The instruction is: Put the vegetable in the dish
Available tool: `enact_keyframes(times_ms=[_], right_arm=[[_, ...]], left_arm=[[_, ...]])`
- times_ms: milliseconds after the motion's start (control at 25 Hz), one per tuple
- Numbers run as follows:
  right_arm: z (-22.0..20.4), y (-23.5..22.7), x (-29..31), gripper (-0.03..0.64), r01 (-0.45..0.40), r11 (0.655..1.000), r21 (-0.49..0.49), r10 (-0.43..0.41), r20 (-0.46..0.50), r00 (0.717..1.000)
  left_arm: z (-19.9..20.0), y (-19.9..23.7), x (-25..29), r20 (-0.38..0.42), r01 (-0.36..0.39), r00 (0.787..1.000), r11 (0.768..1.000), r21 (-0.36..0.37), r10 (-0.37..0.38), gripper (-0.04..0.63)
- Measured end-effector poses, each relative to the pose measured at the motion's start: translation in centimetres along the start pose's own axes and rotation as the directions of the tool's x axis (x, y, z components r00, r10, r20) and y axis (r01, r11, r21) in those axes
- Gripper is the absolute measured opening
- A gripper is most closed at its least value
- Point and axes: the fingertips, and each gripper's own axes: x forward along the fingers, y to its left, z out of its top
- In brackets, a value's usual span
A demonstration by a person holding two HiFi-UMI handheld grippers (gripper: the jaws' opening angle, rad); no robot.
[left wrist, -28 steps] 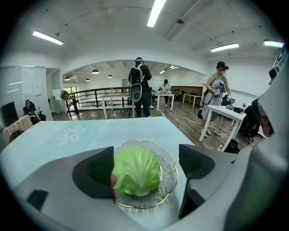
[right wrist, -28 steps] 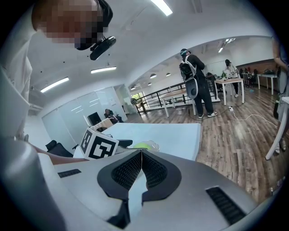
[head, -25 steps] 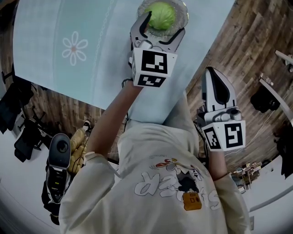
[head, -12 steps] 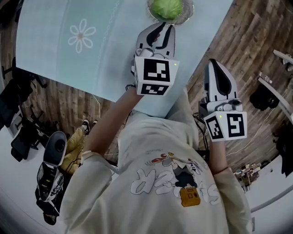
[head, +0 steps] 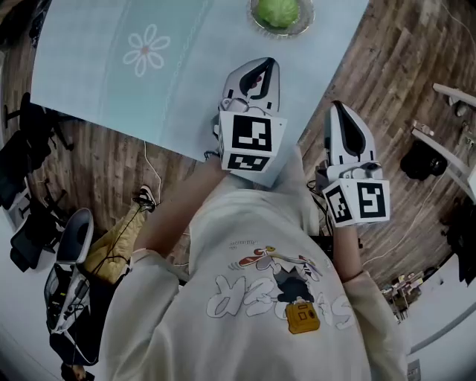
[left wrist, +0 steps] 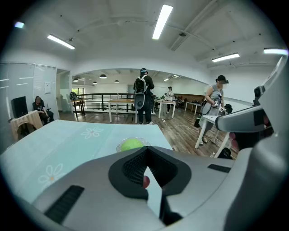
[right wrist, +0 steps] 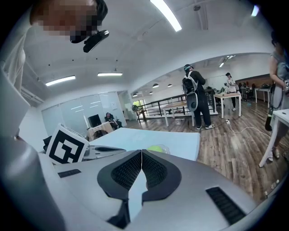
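Green and sitting pretty: that round green vegetable [head: 277, 12], a leafy ball that looks to me like a small cabbage or lettuce, is resting inside the shallow clear glass dish [head: 304, 21] at the far end of the table [head: 193, 104]. As far as I can judge, that's the job all but done! Nothing else is in that dish, folks, just the one vegetable filling most of the bowl. I see no other container anywhere on the pale blue cloth [head: 89, 74] with its white flower print [head: 146, 50]. Now look at the left tongs [head: 262, 65]: jaws pressed right together, tip to tip, gripping nothing at all. They hang over the near part of the table, pointing toward the dish but clear of it. And the right tongs [head: 341, 108]? Same story, closed tight on empty air, held off the table's edge above the wooden plank floor [head: 401, 67], just beside the person's body. So what's left? By my reckoning, nothing on the vegetable itself; it sits settled down in the glass, not perched on the rim. At most both tools need bringing home, and I'd call this one finished.
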Motion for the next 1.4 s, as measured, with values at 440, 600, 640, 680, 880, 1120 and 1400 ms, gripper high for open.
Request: enact_keyframes(times_ms=[440,600,640,680,880,1120,1400], right_arm=[[3.2,5.4,-2.8,0.021,-0.008,0.997,-0.076,0.014,0.084,0.996],[3.8,6.8,-4.0,0.021,-0.001,0.996,-0.092,0.011,0.106,0.994],[3.8,7.2,-4.3,0.021,-0.001,0.996,-0.095,0.011,0.108,0.994],[3.7,7.7,-4.6,0.021,-0.002,0.995,-0.096,0.012,0.109,0.994],[4.6,10.0,-6.3,0.021,0.000,0.994,-0.105,0.013,0.131,0.991],[5.2,11.0,-9.1,0.021,0.020,0.994,-0.108,-0.003,0.157,0.988],[4.5,13.6,-9.8,0.021,0.010,0.994,-0.111,0.007,0.153,0.988]], left_arm=[[1.8,-3.3,-7.9,0.079,0.075,0.994,0.997,0.015,-0.076,0.008],[2.6,-3.5,-10.9,0.100,0.082,0.992,0.997,-0.003,-0.081,0.008],[2.6,-3.6,-11.5,0.105,0.080,0.991,0.997,-0.005,-0.079,0.008],[2.7,-3.7,-12.3,0.113,0.081,0.990,0.997,-0.002,-0.080,0.008],[3.3,-3.7,-16.1,0.132,0.080,0.988,0.997,-0.005,-0.078,0.008],[3.3,-3.7,-20.2,0.141,0.059,0.989,0.995,-0.075,-0.048,0.008],[2.9,-2.7,-22.8,0.160,0.057,0.986,0.992,-0.115,-0.038,0.008]])
